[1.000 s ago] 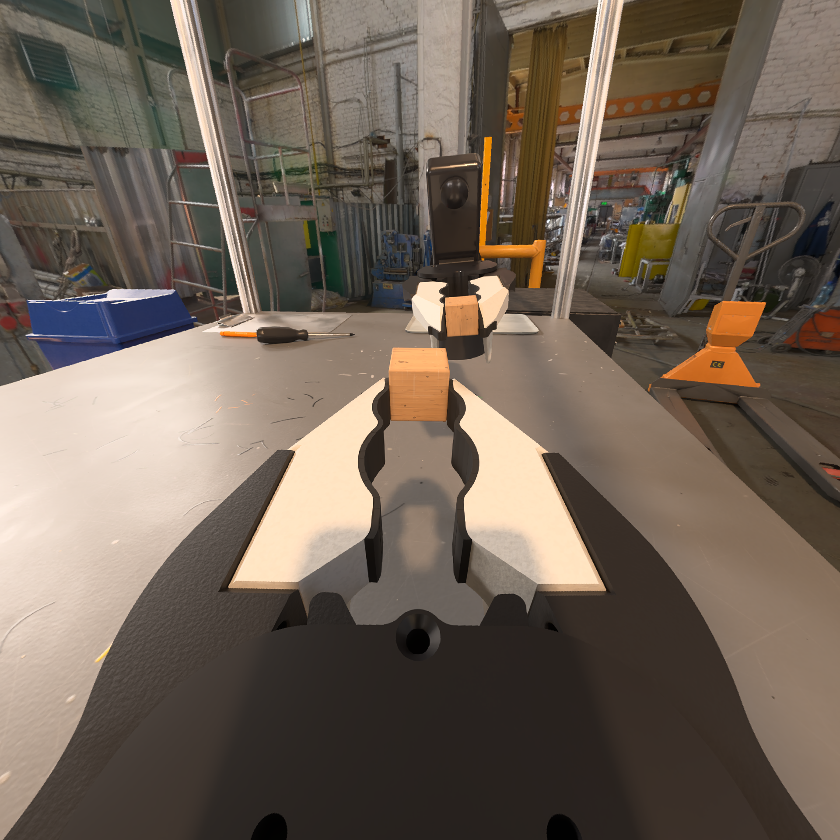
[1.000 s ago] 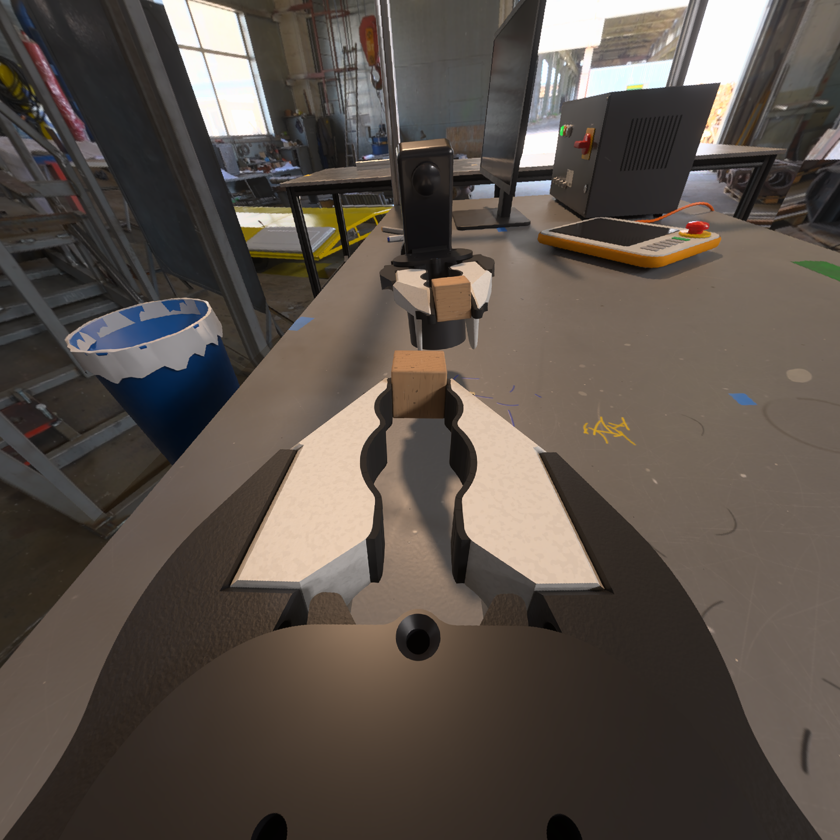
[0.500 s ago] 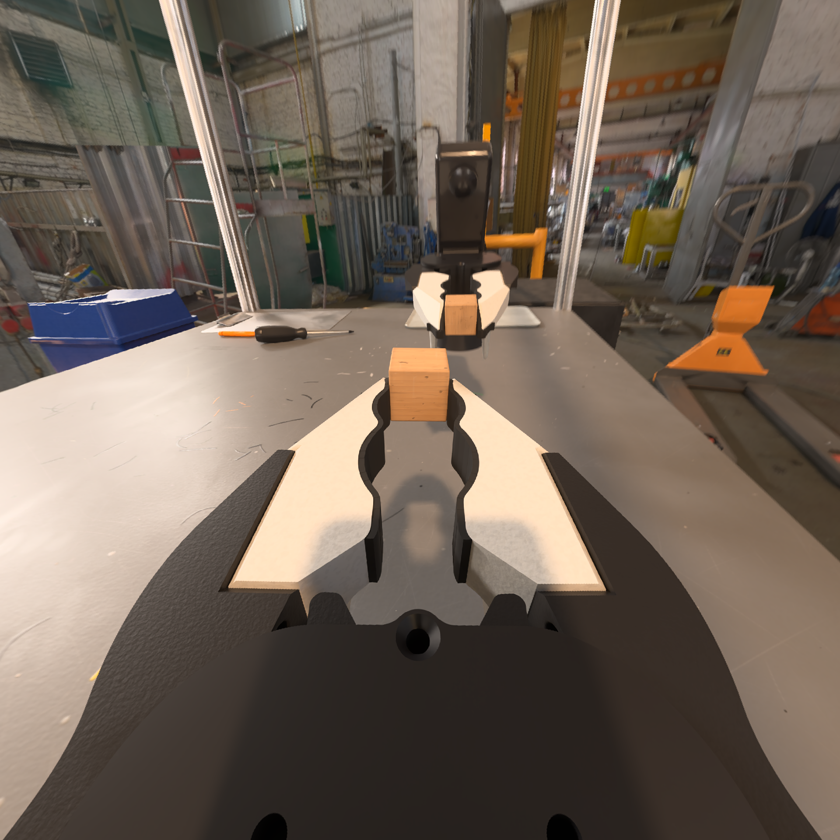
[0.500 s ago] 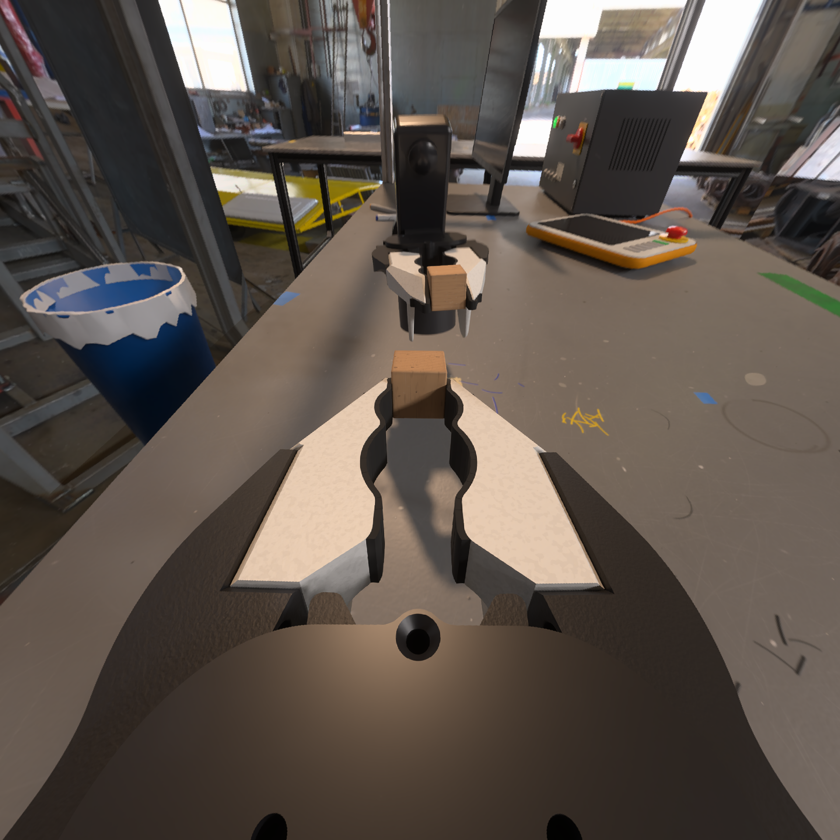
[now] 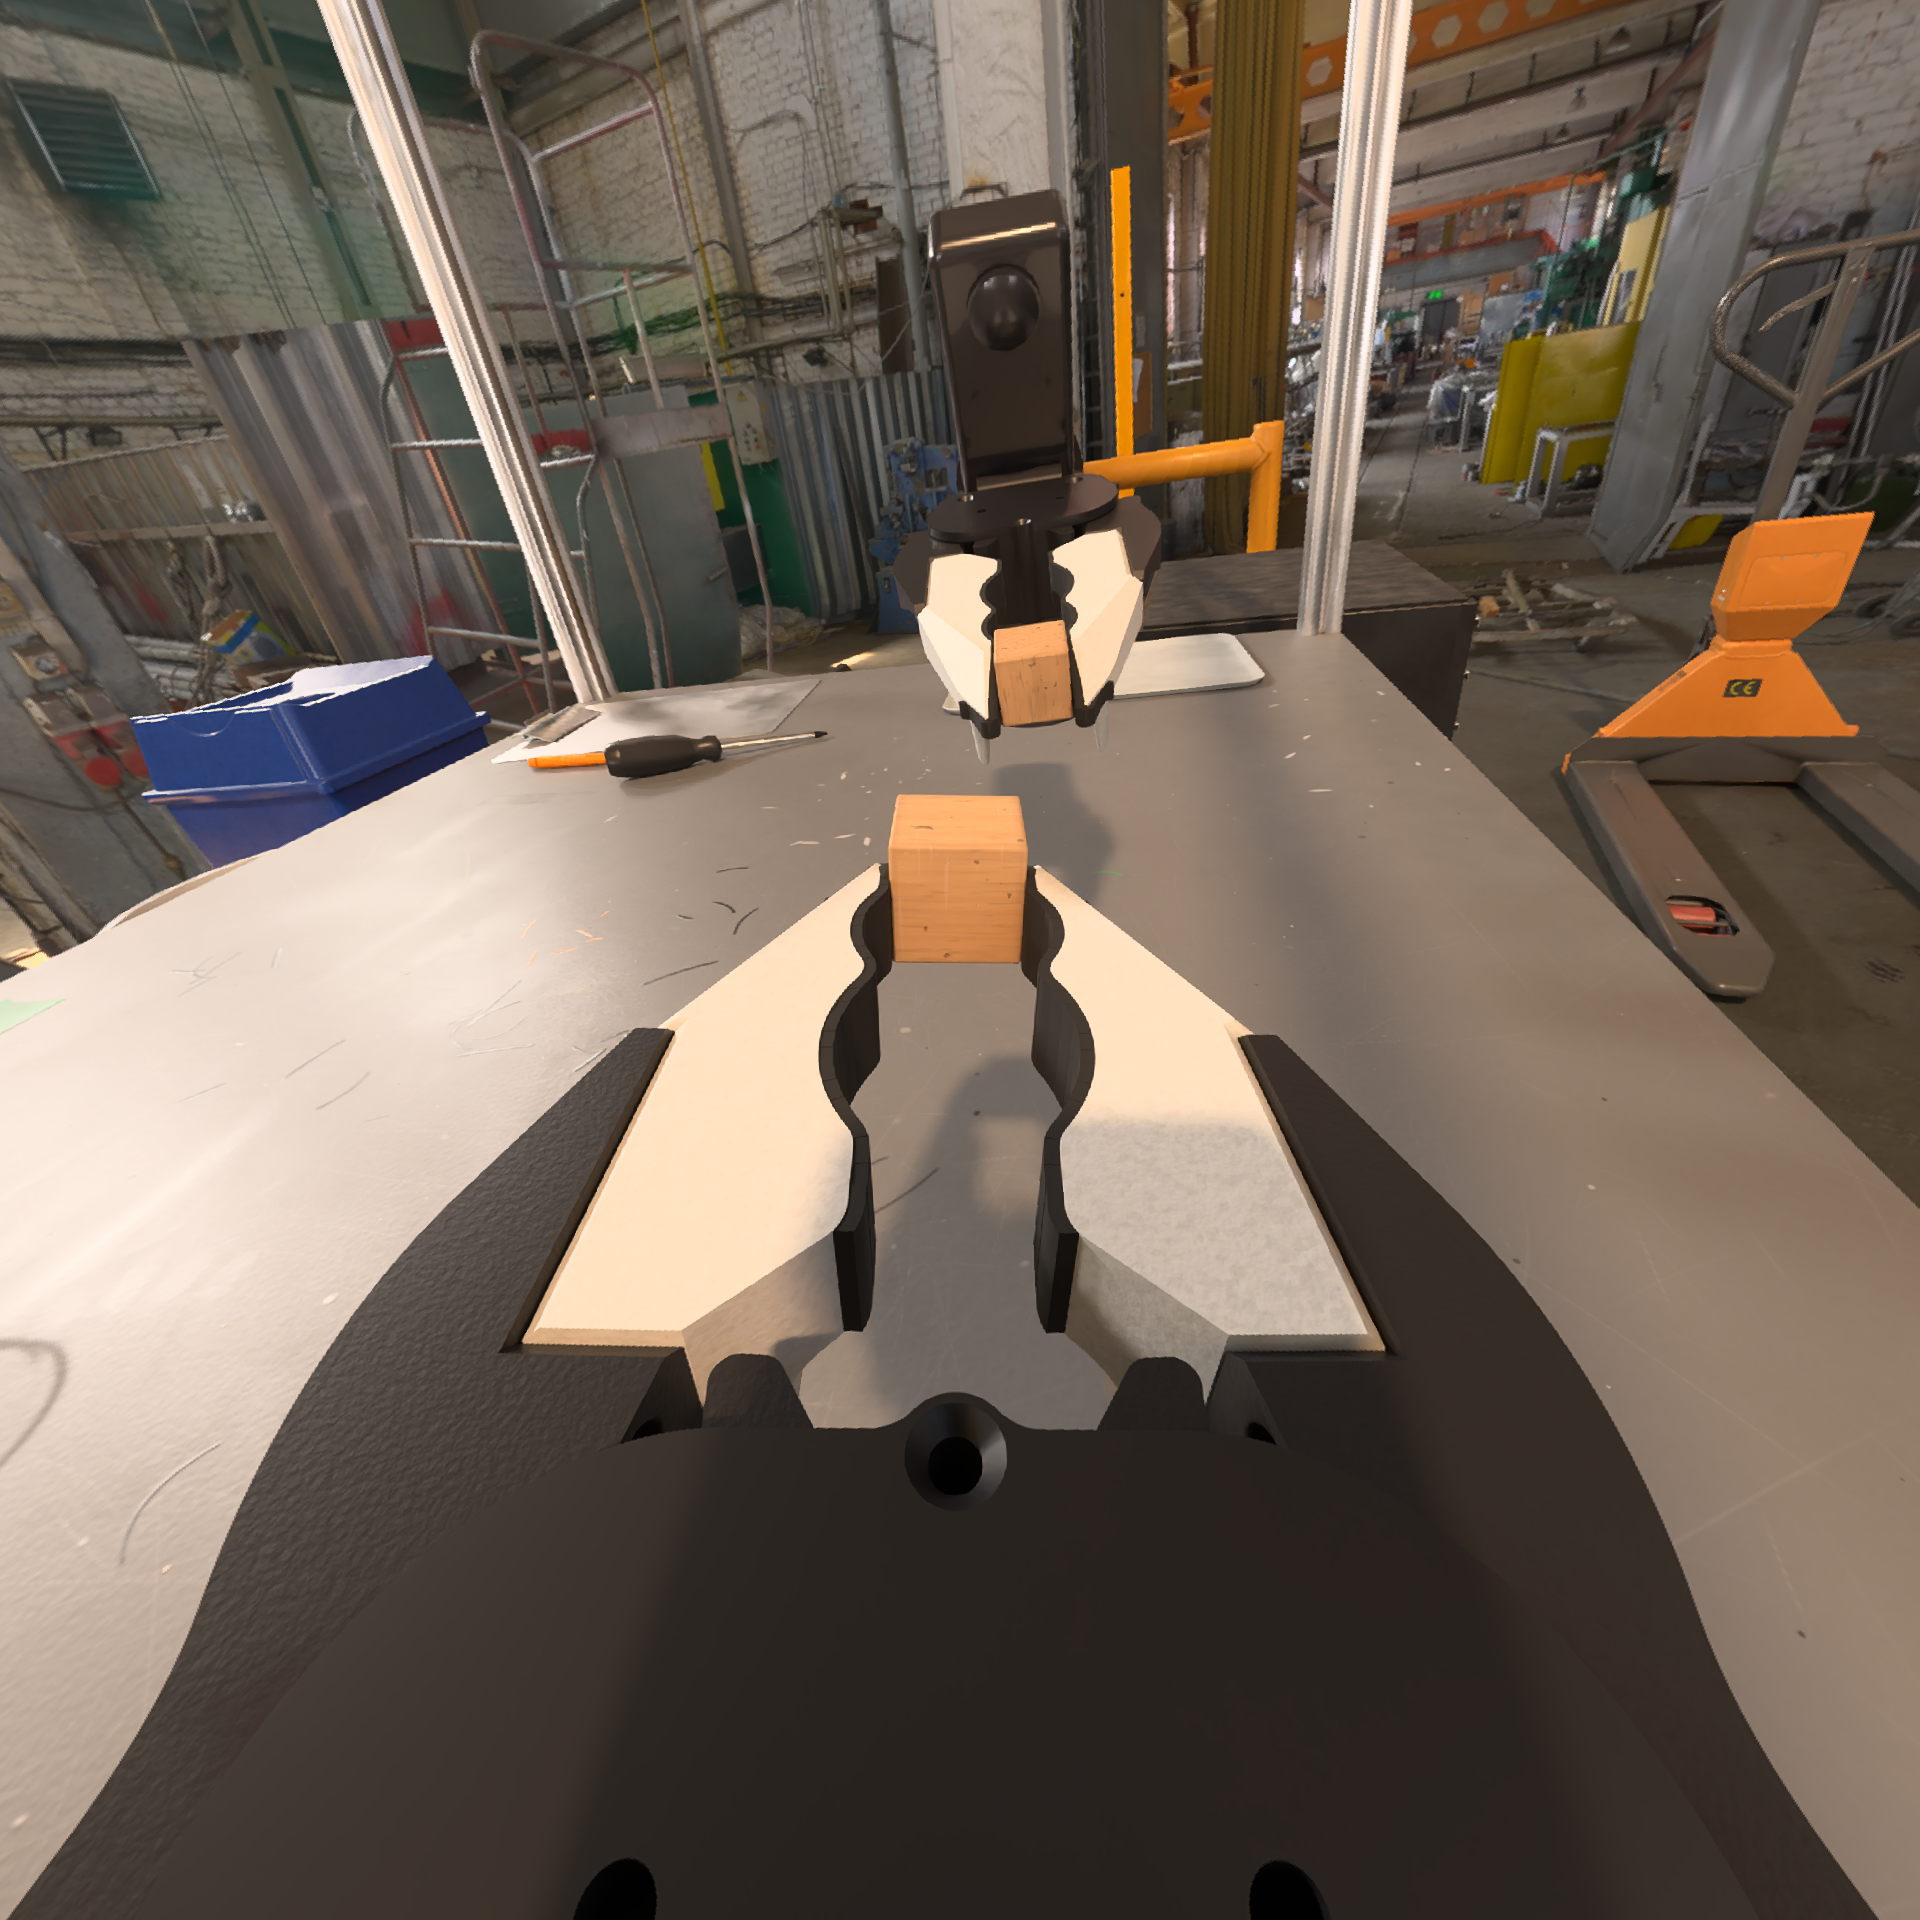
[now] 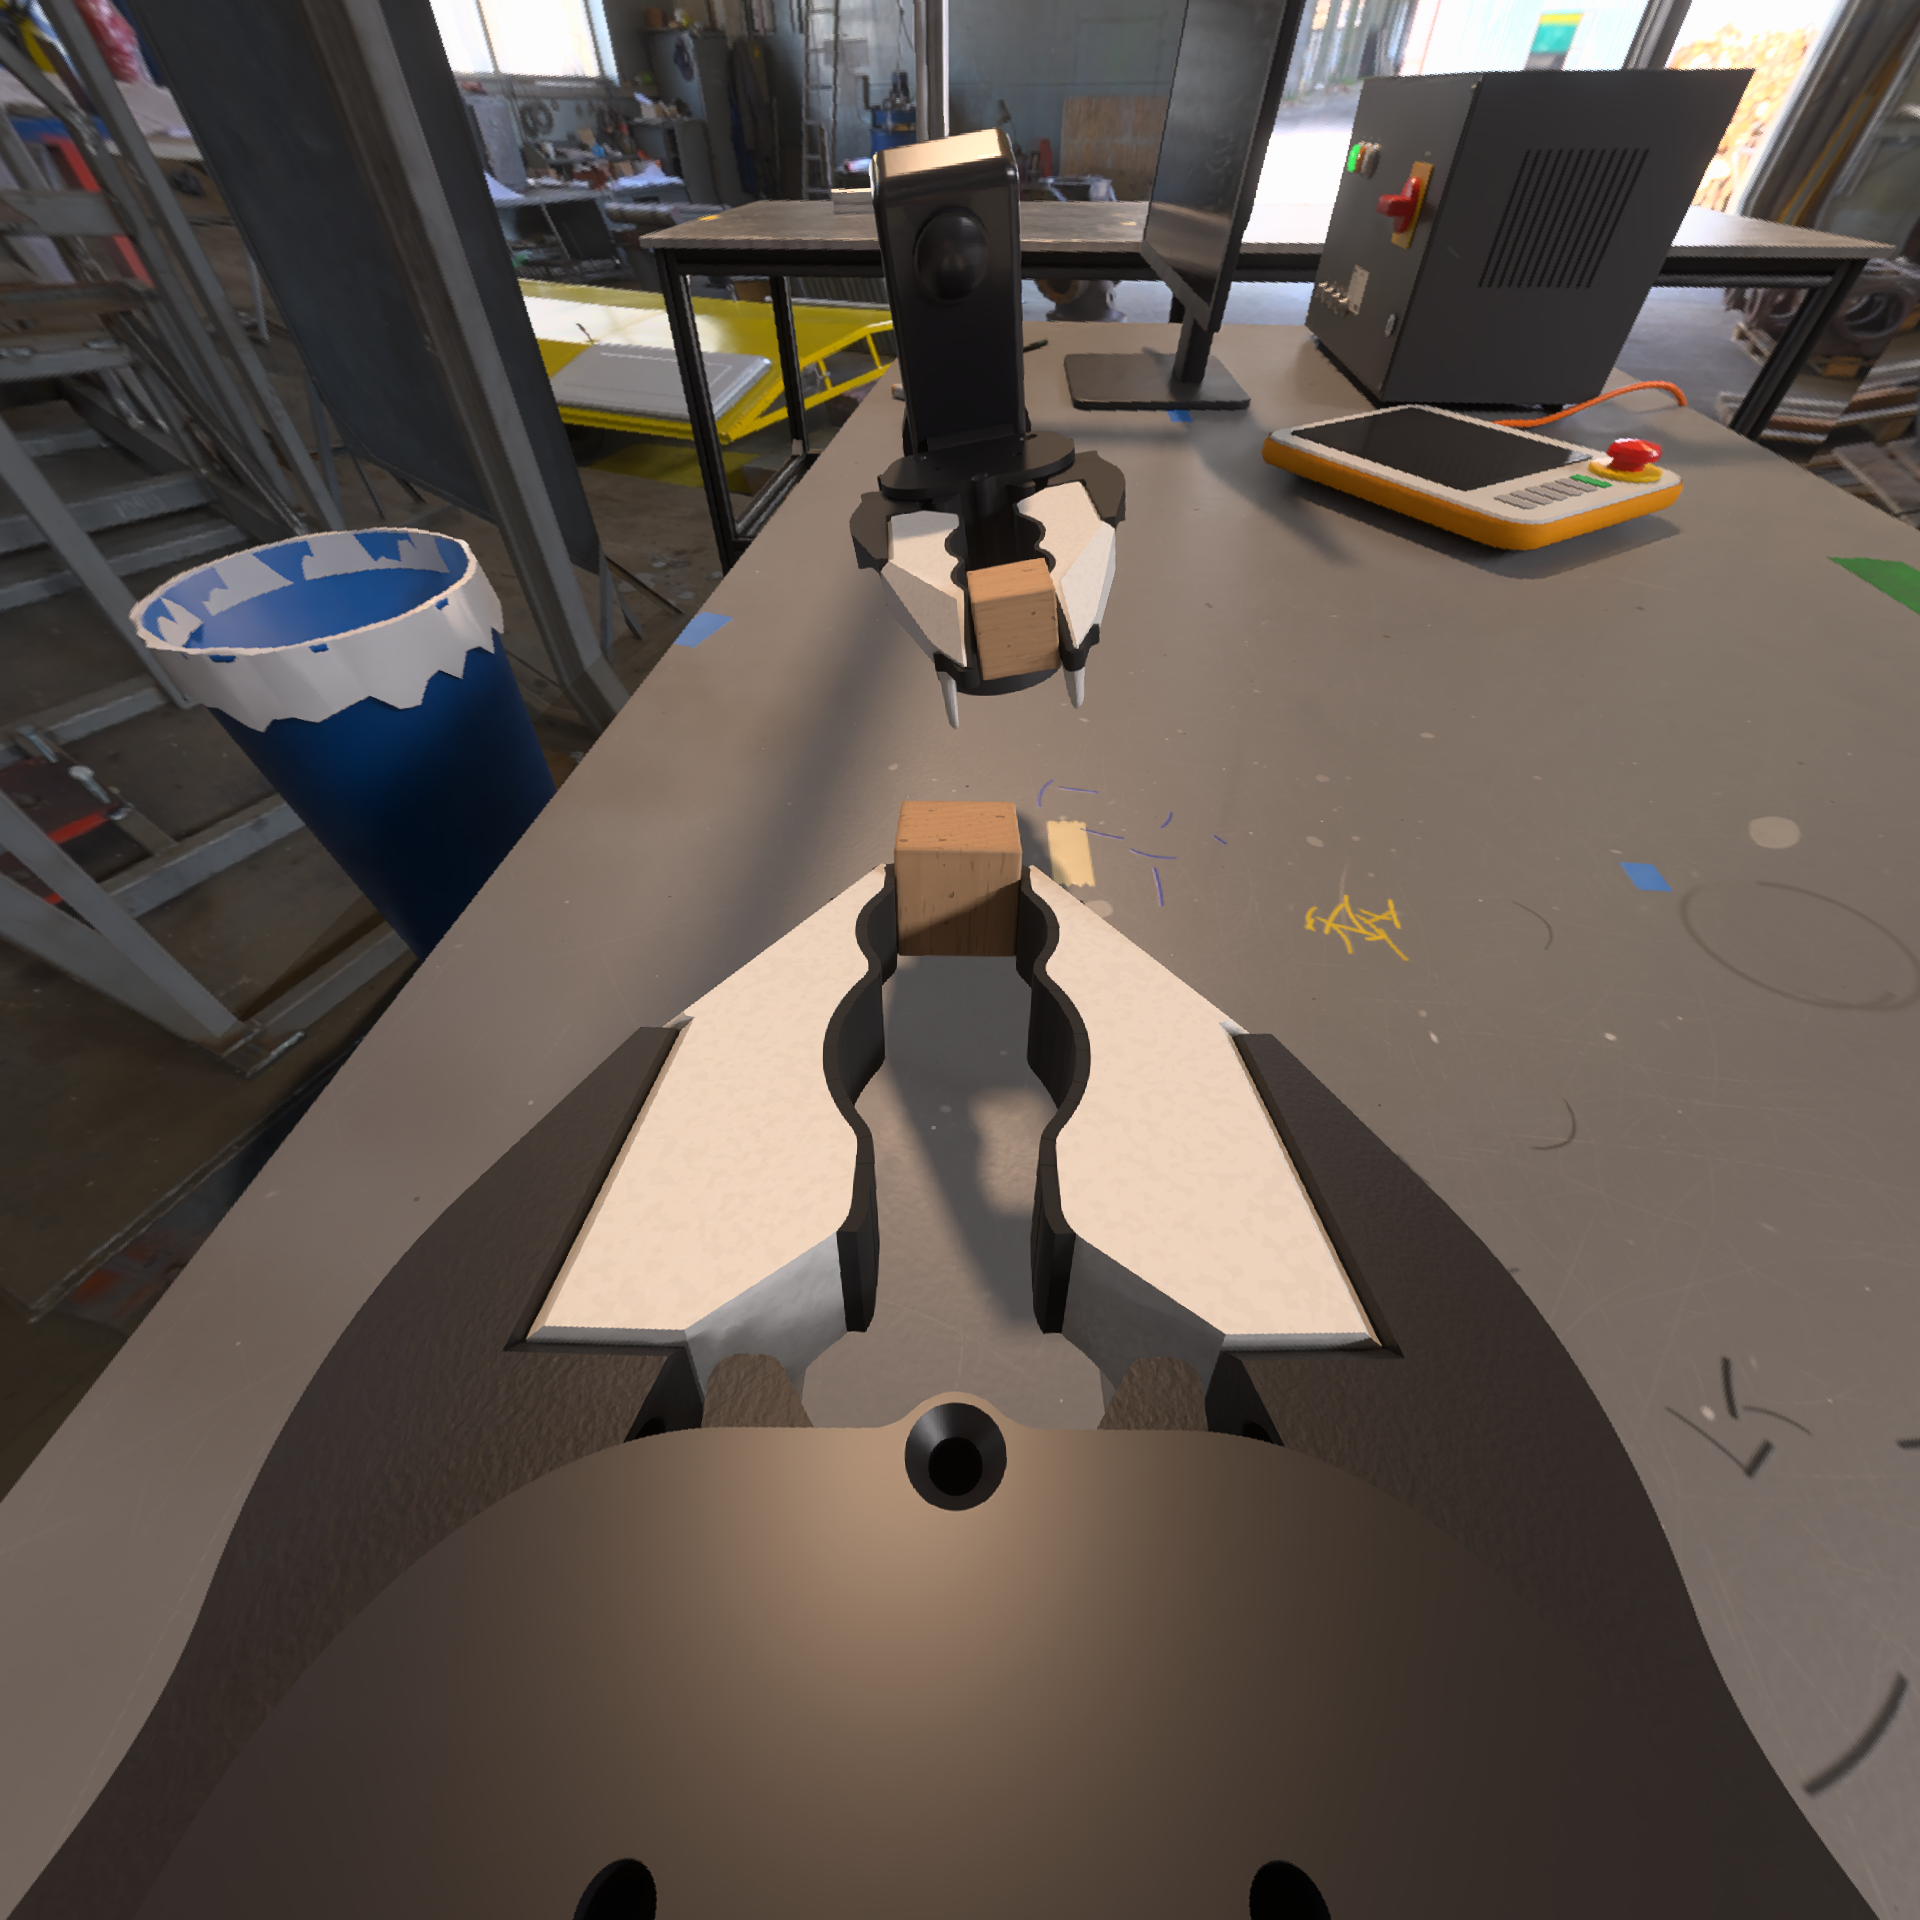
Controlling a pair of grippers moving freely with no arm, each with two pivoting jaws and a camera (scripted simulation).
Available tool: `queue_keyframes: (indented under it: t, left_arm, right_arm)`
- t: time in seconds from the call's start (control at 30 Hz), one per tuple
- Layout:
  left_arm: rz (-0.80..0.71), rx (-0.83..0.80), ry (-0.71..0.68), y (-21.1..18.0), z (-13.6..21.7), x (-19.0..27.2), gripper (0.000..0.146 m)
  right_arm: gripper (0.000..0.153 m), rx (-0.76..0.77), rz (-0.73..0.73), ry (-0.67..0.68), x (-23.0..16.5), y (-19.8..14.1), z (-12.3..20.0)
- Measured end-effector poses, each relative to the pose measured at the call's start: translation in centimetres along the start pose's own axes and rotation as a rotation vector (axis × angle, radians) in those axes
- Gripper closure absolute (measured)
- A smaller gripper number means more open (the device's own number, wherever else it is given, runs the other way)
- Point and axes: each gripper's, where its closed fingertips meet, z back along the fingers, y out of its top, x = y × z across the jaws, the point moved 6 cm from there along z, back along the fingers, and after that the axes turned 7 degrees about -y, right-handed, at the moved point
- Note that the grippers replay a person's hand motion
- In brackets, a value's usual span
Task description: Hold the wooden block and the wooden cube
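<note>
My left gripper (image 5: 958,889) is shut on a pale wooden block (image 5: 956,883), held at the fingertips above the grey table (image 5: 364,1039). My right gripper (image 6: 956,885) is shut on a slightly darker wooden cube (image 6: 954,883) in the same way. The two grippers face each other a short way apart. In the left wrist view the right gripper (image 5: 1034,722) hangs above the table with its cube (image 5: 1031,673). In the right wrist view the left gripper (image 6: 1013,691) hangs with its block (image 6: 1013,623).
A screwdriver (image 5: 675,750) and a metal sheet (image 5: 1195,665) lie at the table's far end, a blue bin (image 5: 301,738) beyond. A teach pendant (image 6: 1465,478), control box (image 6: 1538,229) and monitor (image 6: 1195,208) stand at the other end. A blue barrel (image 6: 364,707) stands off the table's edge.
Both grippers have lifted off the table with their wooden pieces and now hang above it. They have come a little closer together. Both grips stay shut.
</note>
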Motion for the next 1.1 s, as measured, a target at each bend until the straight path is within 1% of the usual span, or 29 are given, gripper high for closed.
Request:
queue_keyframes:
  t: [0.23,0.4,0.47,0.6,0.7,0.83,0.93,1.1]
  left_arm:
    - [0.01,-0.003,-0.012,-0.1,0.3,0.2,0.123]
    - [0.048,0.049,-0.022,-0.2,0.2,0.1,0.123]
    - [0.005,0.071,0.003,0.1,0.2,0.2,0.123]
    - [-0.003,0.023,0.03,0.3,0.3,0.2,0.123]
    - [-0.02,-0.032,0.051,0.0,0.1,0.3,0.123]
    - [0.021,0.061,0.051,-0.1,0.3,0.2,0.123]
    - [0.035,0.054,0.058,-0.7,0.5,0.1,0.123]
    - [0.078,0.065,0.024,-1.2,1.3,0.0,0.123]
  right_arm:
    - [0.131,-0.026,0.002,0.014,0.1,0.0,0.4]
    - [0.131,-0.025,-0.033,0.035,0.1,-0.1,0.3]
    - [0.131,-0.025,-0.031,0.041,0.2,0.0,0.1]
    - [0.131,-0.025,-0.049,0.064,0.3,0.0,-0.5]
    - [0.131,-0.049,-0.014,0.068,0.0,0.3,-1.1]
    - [0.131,0.001,-0.028,0.075,0.0,0.8,-1.3]
    - [0.131,-0.011,-0.033,0.069,0.1,0.8,-1.5]
    - [0.131,0.009,-0.05,0.064,0.0,0.6,-2.3]
